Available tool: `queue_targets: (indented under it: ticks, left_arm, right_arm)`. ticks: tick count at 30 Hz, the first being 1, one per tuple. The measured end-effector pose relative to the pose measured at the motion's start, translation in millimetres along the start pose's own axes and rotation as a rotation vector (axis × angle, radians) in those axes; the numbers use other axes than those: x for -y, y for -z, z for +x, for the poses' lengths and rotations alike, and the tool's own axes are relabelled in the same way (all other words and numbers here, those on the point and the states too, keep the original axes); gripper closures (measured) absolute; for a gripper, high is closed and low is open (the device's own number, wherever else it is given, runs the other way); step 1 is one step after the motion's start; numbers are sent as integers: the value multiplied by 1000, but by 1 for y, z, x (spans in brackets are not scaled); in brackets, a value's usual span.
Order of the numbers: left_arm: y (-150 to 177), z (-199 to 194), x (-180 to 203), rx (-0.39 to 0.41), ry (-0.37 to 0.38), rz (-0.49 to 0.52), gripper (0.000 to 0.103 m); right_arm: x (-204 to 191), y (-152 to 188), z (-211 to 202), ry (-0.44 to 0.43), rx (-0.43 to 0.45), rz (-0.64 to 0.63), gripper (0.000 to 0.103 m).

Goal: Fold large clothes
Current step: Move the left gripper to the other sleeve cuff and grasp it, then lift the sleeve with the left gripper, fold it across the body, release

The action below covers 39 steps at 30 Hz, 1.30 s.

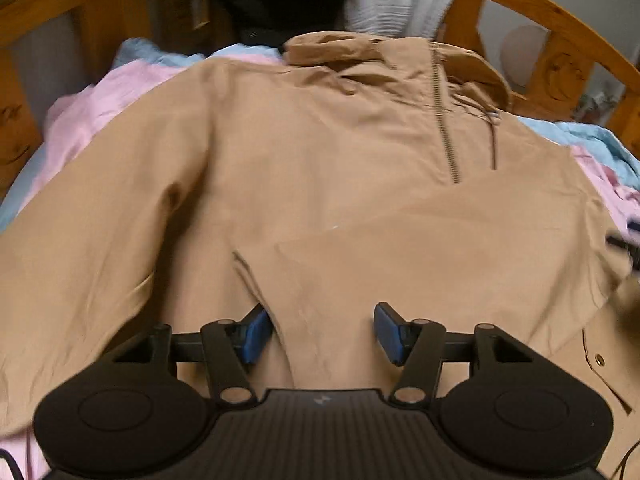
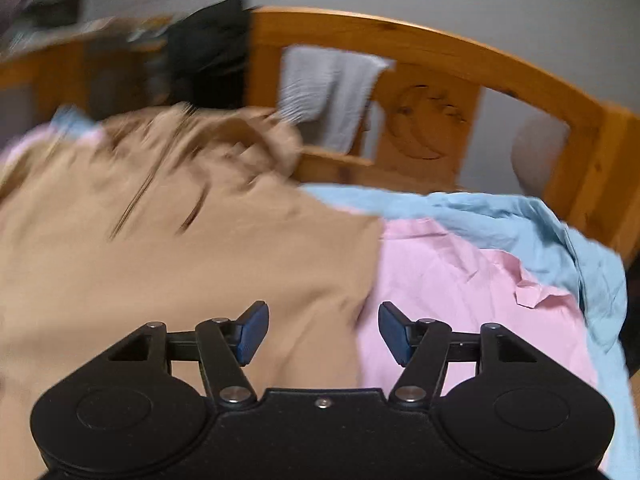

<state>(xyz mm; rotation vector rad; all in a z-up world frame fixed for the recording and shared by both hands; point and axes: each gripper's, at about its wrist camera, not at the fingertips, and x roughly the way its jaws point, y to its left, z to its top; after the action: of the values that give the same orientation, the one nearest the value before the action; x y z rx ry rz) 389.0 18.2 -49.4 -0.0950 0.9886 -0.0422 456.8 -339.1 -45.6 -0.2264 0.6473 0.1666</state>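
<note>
Left wrist only: jacket [image 1: 320, 184] zipper [image 1: 444, 120].

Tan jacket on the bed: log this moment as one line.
tan jacket spread flat on pink sheet | left gripper open, above hem | right gripper open, at jacket edge | nothing grasped

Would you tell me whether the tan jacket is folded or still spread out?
Mostly spread: the tan jacket lies flat across the pink sheet, one sleeve extended.

Both wrist views look forward, close over the jacket [image 1: 320, 184] toward the headboard [image 2: 420, 64]; the right view is blurred.
</note>
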Motion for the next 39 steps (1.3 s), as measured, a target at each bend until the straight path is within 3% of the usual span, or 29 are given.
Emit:
queue_targets:
  ticks: [1, 3, 4, 6, 10, 14, 19, 21, 24, 27, 30, 34, 35, 36, 39]
  left_arm:
    - [3, -5, -2, 8, -3, -22, 38]
    - [15, -25, -7, 59, 0, -73, 19]
    - [24, -37, -11, 93, 0, -94, 15]
    - [40, -64, -17, 148, -16, -127, 8]
    - [74, -106, -41, 184, -73, -256, 4]
    - [116, -138, -98, 255, -238, -548, 1]
    - [159, -145, -187, 317, -291, -931, 2]
    - [169, -148, -213, 355, -353, -1006, 6]
    - [171, -146, -238, 383, -448, -1011, 9]
    - [166, -135, -255, 374, -440, -1038, 16]
    - [159, -121, -263, 358, -469, -1088, 22]
    - [150, -108, -257, 355, -595, -1056, 31]
    - [147, -105, -255, 366, -610, -1042, 43]
    - [144, -101, -254, 372, -628, -1032, 63]
    - [135, -98, -253, 386, -644, -1041, 86]
  right_arm:
    - [-8, 7, 2, 20, -27, -47, 40]
    - [-17, 22, 18, 87, -112, -117, 40]
    - [-16, 30, 25, 96, -132, -124, 40]
    - [-12, 32, 23, 102, -110, -94, 36]
    - [-6, 21, -2, 99, -37, -32, 30]
    - [-9, 12, -35, 53, 37, 18, 16]
    - [-28, 5, -76, -25, 78, 4, 8]
    - [-37, 3, -87, -64, 73, 1, 7]
    - [-54, 3, -107, -102, 70, -42, 7]
    - [-67, 5, -120, -125, 61, -58, 5]
    - [-78, 5, -126, -139, 40, -64, 5]
    - [-92, 6, -130, -164, 30, -76, 5]
    - [-95, 6, -130, -174, 30, -79, 5]
    - [-99, 6, -131, -183, 32, -84, 5]
    - [-110, 6, -133, -209, 32, -99, 5]
